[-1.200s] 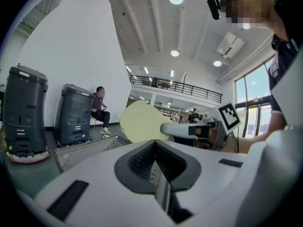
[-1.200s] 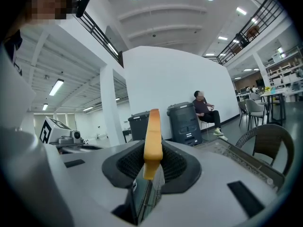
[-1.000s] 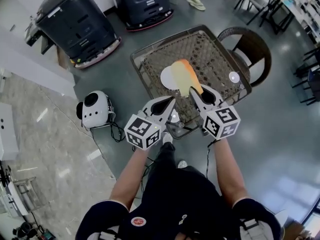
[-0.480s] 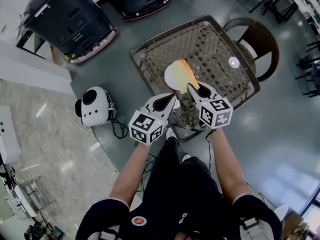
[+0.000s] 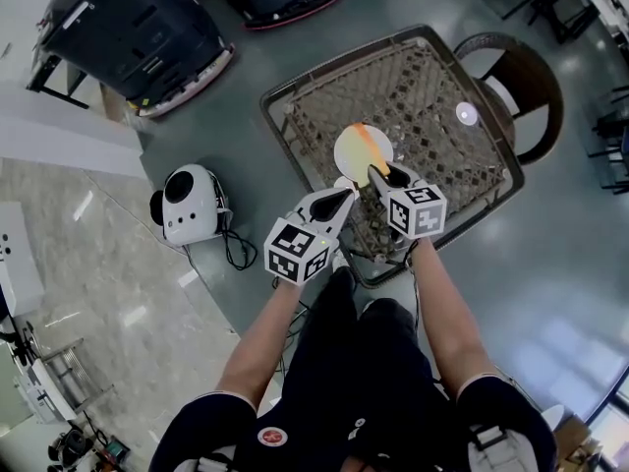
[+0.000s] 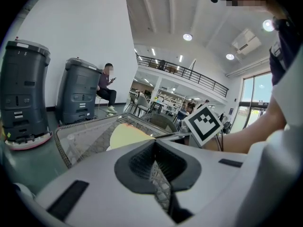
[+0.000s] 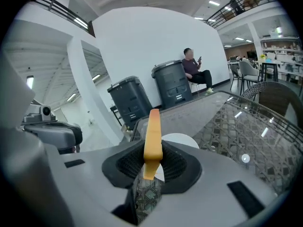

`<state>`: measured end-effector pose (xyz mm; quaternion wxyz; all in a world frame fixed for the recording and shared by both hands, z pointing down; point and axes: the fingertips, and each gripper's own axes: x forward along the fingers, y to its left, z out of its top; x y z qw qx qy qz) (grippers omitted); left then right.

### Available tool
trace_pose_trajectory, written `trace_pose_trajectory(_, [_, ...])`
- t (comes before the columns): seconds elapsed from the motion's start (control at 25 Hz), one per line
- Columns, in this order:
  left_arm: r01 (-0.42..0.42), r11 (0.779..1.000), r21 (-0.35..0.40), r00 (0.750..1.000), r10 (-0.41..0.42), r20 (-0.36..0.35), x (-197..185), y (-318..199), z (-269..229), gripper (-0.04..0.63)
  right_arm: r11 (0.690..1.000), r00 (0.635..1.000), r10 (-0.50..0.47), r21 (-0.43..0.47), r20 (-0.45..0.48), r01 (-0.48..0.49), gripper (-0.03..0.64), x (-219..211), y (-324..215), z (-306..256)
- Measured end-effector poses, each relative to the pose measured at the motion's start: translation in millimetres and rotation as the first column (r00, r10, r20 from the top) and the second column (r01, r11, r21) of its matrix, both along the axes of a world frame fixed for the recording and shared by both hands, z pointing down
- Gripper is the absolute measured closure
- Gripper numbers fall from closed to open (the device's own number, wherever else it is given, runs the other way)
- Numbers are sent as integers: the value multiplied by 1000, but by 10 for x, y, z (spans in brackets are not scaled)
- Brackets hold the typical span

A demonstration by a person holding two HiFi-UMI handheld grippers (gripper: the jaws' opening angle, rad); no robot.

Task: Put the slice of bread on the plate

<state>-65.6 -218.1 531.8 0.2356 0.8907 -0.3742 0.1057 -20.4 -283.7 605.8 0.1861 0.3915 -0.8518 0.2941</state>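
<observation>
My right gripper (image 5: 379, 176) is shut on the slice of bread (image 5: 368, 146), which has a pale face and an orange crust. The slice hangs over the white plate (image 5: 343, 156) on the glass-topped wicker table (image 5: 432, 67). Whether it touches the plate I cannot tell. In the right gripper view the bread (image 7: 152, 137) stands edge-on between the pads, with the plate (image 7: 182, 140) just behind it. My left gripper (image 5: 343, 197) is shut on nothing, beside the right one at the table's near edge. The left gripper view shows the bread (image 6: 124, 135) ahead.
A small white round disc (image 5: 466, 116) lies on the table's far right. A dark wicker chair (image 5: 526, 77) stands beyond that corner. Two dark wheeled machines (image 5: 128, 32) stand on the floor at the back left. A white rounded device (image 5: 189, 205) with cables sits left of the table.
Both grippers have sunk and moved forward towards the table. The bread has come down with the right gripper and now sits smaller over the plate.
</observation>
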Motion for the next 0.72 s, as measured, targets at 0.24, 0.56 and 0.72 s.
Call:
trace_pose_trajectory(0.24, [-3,999,-32,1000,3,-1,-8,-44,142,589,998,1000,6,-56,21,-5,528,-58,-59,188])
trace_pose_trajectory(0.56, [1,999,-51,1000,-1,-6,-40,-109,225,589,991,998,30,-133,59,-22,528,-67,-102,363])
trace_pose_trajectory(0.72, [1,998,-55,1000,-1,-5,-56,-150,246,589,989,997,30,-150,69,-19,527,-60,-121,394])
